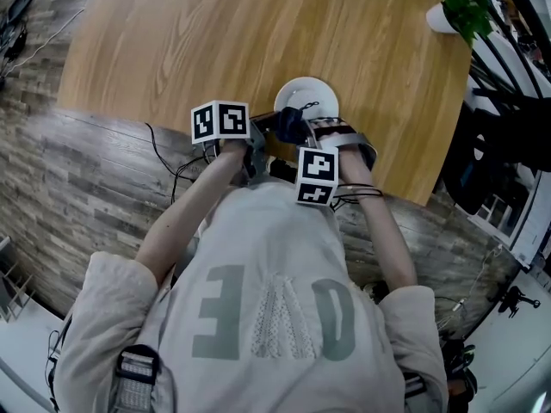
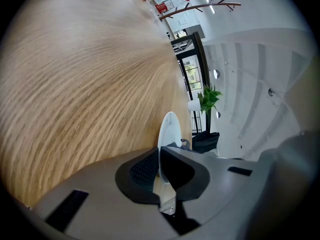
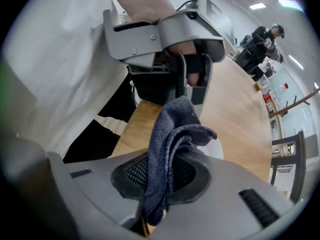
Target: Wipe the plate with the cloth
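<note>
Left gripper [image 2: 160, 170] has the plate [image 2: 168, 131] rim right between its jaws, the plate reaching out ahead of it over the table [image 1: 215, 33]. Right gripper [image 3: 160, 176] is just to its right, cloth [image 3: 172, 139] pinched between its jaws and bunched ahead of them, above the plate's near side. Potted plant [image 1: 461, 3] stands well ahead, off right, on the table's far corner.

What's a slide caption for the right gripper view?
Right gripper clamps a bunched dark blue cloth, poised by the white plate that the left gripper holds at the wooden table edge.
</note>
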The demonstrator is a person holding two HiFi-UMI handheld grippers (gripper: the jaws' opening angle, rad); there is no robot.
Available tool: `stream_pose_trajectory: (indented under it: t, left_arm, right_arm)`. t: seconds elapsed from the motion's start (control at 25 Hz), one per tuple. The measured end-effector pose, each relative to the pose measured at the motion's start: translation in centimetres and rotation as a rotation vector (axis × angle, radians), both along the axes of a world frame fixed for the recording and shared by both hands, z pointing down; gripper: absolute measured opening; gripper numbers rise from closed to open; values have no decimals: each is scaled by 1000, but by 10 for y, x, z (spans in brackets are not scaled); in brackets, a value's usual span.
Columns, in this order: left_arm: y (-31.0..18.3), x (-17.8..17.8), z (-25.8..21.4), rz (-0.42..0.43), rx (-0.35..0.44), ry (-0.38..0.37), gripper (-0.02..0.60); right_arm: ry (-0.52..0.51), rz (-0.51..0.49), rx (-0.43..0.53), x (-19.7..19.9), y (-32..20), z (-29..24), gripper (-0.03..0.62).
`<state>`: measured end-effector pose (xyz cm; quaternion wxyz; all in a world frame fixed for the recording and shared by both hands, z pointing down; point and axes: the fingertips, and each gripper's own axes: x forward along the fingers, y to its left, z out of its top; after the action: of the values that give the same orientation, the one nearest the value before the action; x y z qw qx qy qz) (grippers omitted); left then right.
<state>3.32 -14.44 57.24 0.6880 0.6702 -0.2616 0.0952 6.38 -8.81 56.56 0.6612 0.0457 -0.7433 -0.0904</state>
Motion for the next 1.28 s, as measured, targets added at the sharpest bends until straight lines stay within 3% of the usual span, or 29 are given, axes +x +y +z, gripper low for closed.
stream_pose_trajectory:
  t: [0.44,0.84,1.0,1.12,1.28]
  left_arm:
    - [-1,1,1,1,8,-17,23]
    - [-4,1,-3,3,58,-51,26]
    - [-17,-6,-19,-66,93,-21,160]
    - [-22,-8,-30,-95,107,9,190]
    - [-27,-23,-36,-114,175,-47,238]
  right_arm:
    - [-33,-21,-41,-4,21,-5,57]
    - [-124,93,-38,2,3,-19,57]
    - [-150,146,9,8,-16,-30,57]
    - [-162,173,38,12,-32,-35,57]
    - [-163,160,65,6,-50,-39,57]
